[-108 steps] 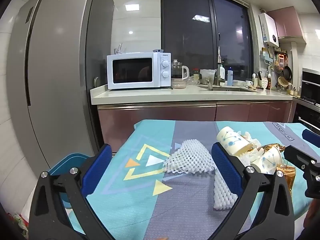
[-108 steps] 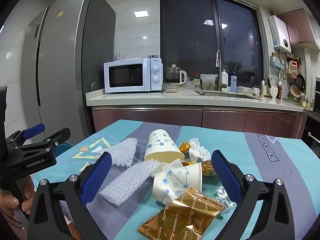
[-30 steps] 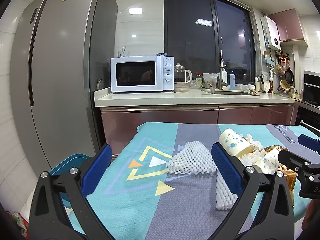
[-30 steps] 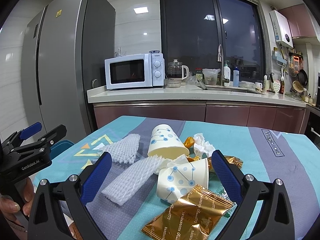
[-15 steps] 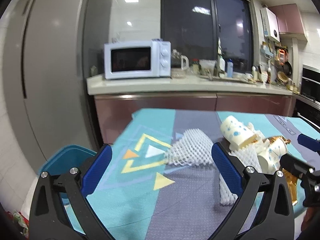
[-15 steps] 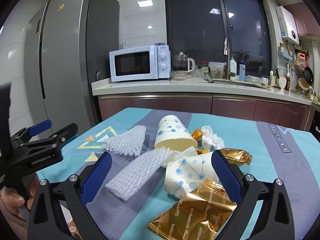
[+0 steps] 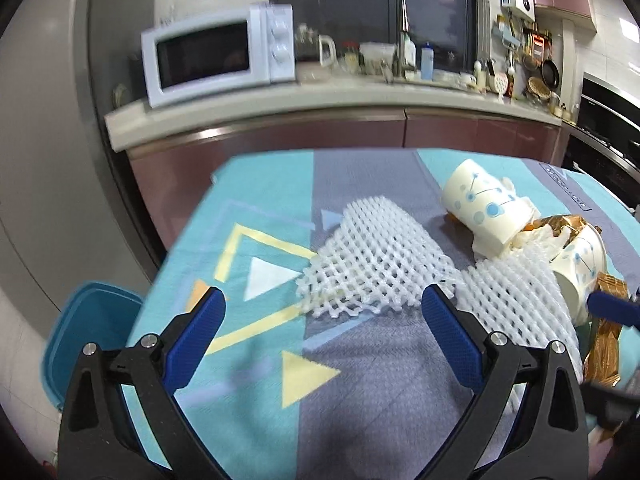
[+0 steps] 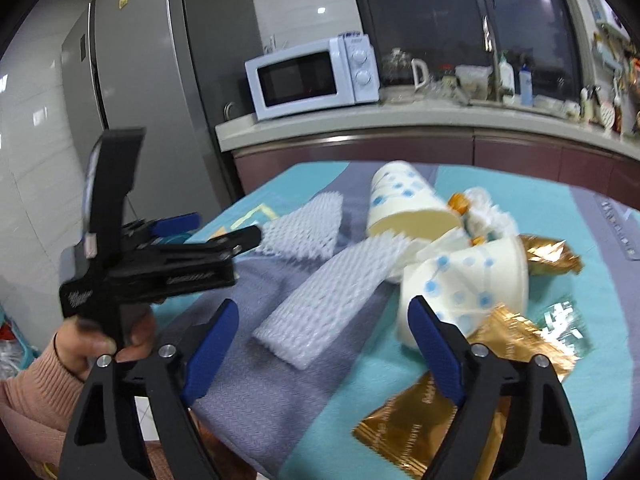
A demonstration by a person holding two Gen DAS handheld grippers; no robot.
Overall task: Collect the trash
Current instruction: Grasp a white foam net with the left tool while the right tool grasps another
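left gripper (image 7: 320, 312) – fingers wide, empty | right gripper (image 8: 324, 322) – fingers just narrowing, nothing gripped

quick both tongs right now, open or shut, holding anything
Left tongs: open, empty, near the white foam net.
Right tongs: open, jaws just been closing a little, nothing gripped, flat foam sleeve ahead.

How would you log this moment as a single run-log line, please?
task: collect trash | left gripper: open, empty, nearing foam net | right gripper: open, jaws just narrowing, empty, above foam sleeve | bin: beside table
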